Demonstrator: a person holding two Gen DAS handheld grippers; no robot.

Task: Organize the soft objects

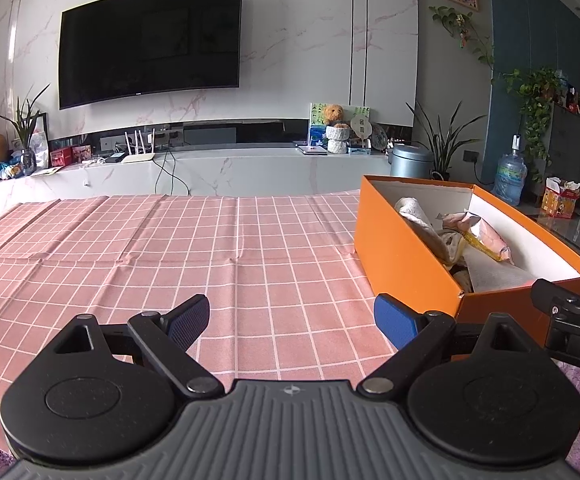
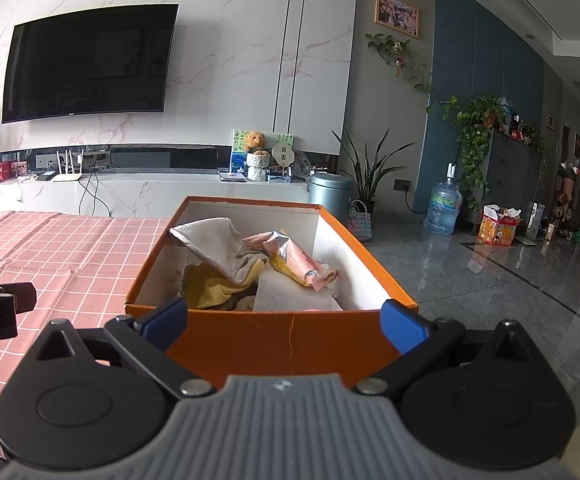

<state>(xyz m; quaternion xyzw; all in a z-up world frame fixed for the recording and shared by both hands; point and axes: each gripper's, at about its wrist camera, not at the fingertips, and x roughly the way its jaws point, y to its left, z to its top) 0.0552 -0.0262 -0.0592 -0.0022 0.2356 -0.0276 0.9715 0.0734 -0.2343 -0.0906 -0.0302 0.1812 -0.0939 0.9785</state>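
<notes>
Since the soft items already lie inside the orange box (image 2: 290, 340), both the left gripper (image 1: 292, 320) and the right gripper (image 2: 283, 320), wide open and empty, should retreat from it without bumping its wall.

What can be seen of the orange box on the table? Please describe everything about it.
The orange box is a long, lidless, shoebox-like cardboard box, orange outside and white inside. It stands upright on the pink checked tablecloth at the table's right edge. Its near wall shows a thin vertical crack, and one near corner looks slightly torn. Inside lie a white towel, a yellow cloth, a pink packet and white paper. Neither gripper touches it.
</notes>
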